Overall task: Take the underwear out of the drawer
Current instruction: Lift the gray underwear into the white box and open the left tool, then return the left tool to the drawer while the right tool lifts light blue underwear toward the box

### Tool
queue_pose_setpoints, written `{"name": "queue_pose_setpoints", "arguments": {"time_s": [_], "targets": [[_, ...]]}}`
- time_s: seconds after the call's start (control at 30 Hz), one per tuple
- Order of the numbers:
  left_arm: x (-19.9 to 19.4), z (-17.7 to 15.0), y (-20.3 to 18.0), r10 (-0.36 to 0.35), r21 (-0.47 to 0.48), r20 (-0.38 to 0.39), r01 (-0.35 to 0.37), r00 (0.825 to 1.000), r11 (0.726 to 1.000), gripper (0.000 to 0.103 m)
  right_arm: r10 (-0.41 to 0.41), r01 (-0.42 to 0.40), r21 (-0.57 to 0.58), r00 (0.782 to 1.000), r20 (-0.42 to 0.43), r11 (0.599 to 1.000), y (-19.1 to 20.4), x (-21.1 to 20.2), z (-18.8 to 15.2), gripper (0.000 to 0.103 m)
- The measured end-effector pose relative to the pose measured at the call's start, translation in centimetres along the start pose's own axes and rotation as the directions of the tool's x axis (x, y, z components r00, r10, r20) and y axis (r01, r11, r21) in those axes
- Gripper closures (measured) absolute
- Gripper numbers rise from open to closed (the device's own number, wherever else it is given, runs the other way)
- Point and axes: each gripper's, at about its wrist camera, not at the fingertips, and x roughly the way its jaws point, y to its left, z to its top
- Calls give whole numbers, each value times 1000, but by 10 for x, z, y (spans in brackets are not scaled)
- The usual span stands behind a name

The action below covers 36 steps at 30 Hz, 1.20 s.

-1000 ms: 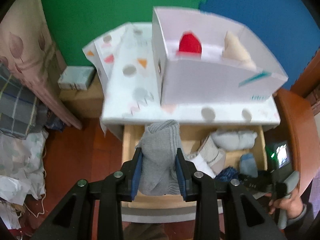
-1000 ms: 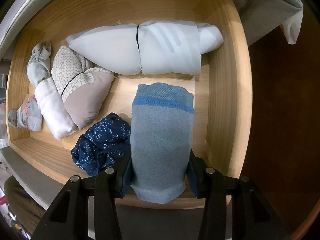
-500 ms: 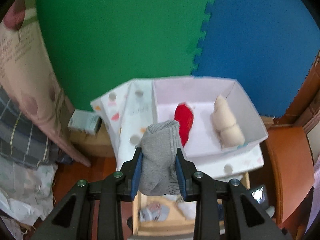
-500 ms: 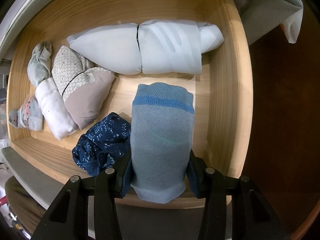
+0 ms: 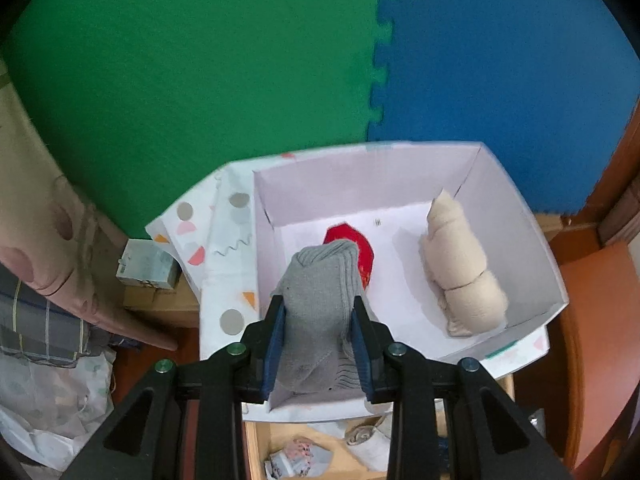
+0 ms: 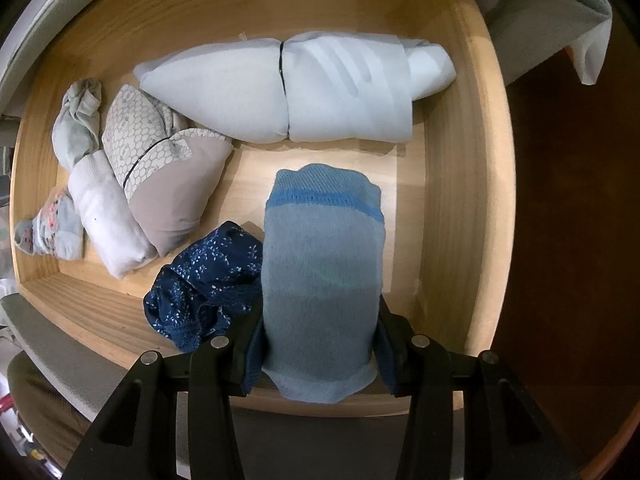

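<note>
Left wrist view: the left gripper (image 5: 318, 344) pinches a grey folded garment (image 5: 320, 320) above the near-left corner of a white box (image 5: 532, 240), which holds a red roll (image 5: 366, 250) and a beige roll (image 5: 460, 272). The right gripper (image 6: 318, 344) pinches a light-blue garment (image 6: 322, 276) over the wooden drawer (image 6: 460, 208), near its right wall beside a navy patterned piece (image 6: 208, 280).

Grey roll (image 5: 316, 316) — blue roll (image 6: 322, 280), both clamped

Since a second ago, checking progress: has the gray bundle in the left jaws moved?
Yes. The gray bundle went from over the drawer to over the white box.
</note>
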Motion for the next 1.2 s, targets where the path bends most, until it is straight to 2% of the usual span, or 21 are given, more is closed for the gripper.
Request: {"name": "queue_pose_setpoints", "arguments": {"time_s": [0.1, 0.3, 0.4, 0.43, 0.7, 0.83, 1.07, 1.2], "targets": [[25, -5, -7, 17, 30, -49, -16, 999, 999, 72, 0, 0, -3, 1000, -3, 1000, 0, 0, 0, 60], [51, -17, -6, 51, 56, -95, -46, 994, 997, 71, 4, -4, 4, 1000, -7, 1000, -1, 3, 0, 60], [56, -21, 3, 48, 41, -106, -44, 993, 998, 71, 5, -5, 6, 1000, -11, 1000, -1, 4, 0, 60], [57, -23, 5, 27, 40, -105, -23, 994, 999, 71, 4, -4, 6, 1000, -12, 1000, 0, 5, 0, 60], [56, -28, -6, 69, 81, -105, -61, 992, 995, 66, 3, -3, 10, 1000, -11, 1000, 0, 6, 1, 60], [53, -28, -9, 28, 67, -121, -20, 992, 998, 64, 2, -2, 8, 1000, -11, 1000, 2, 8, 0, 60], [23, -19, -3, -18, 21, -59, 19, 998, 1000, 54, -1, 1, 6, 1000, -12, 1000, 5, 9, 0, 60], [4, -21, 4, -22, 12, -32, 23, 999, 1000, 53, 1, -1, 6, 1000, -15, 1000, 6, 9, 1, 60]]}}
